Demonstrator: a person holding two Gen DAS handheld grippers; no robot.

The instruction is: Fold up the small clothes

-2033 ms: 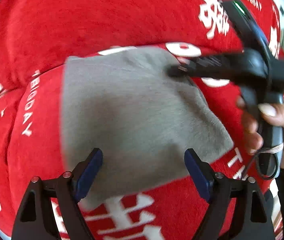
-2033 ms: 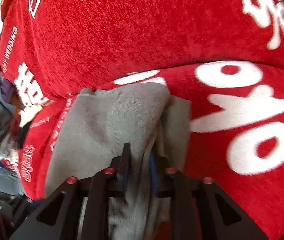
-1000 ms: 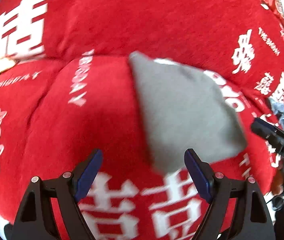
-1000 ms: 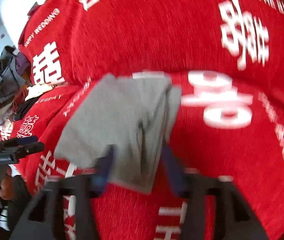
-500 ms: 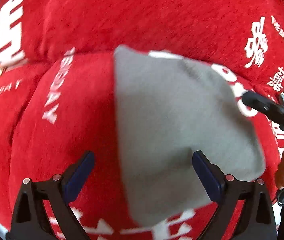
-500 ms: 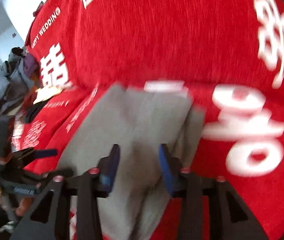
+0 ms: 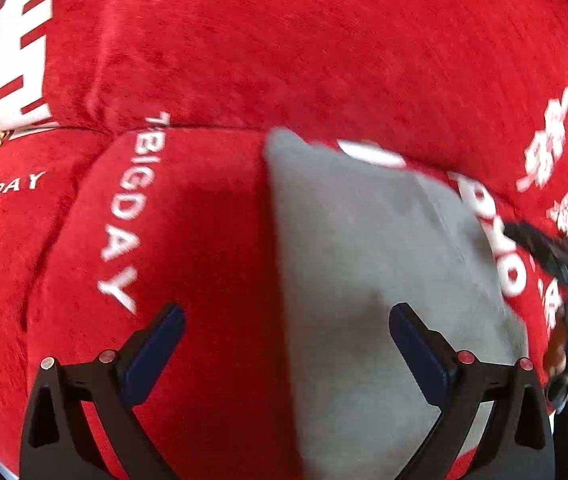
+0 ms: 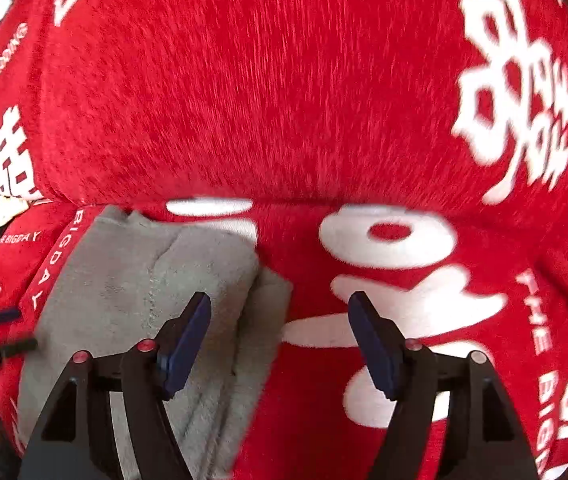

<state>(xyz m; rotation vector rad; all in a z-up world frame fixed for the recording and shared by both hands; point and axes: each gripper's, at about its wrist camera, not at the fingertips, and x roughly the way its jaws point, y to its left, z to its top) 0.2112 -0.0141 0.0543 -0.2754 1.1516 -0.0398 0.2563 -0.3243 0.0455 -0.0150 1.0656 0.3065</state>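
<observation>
The right tool [image 8: 280,332], clamped on the grey cloth [image 8: 140,280] two seconds ago, is opening and clear of it, while the left tool [image 7: 284,336] spreads wider.

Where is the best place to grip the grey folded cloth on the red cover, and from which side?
Probably the stacked edge of the grey cloth, beside the right gripper, whose jaws are opening. There the layers overlap and end on the red cover, so a pad coming down from above could slide under them.
</observation>
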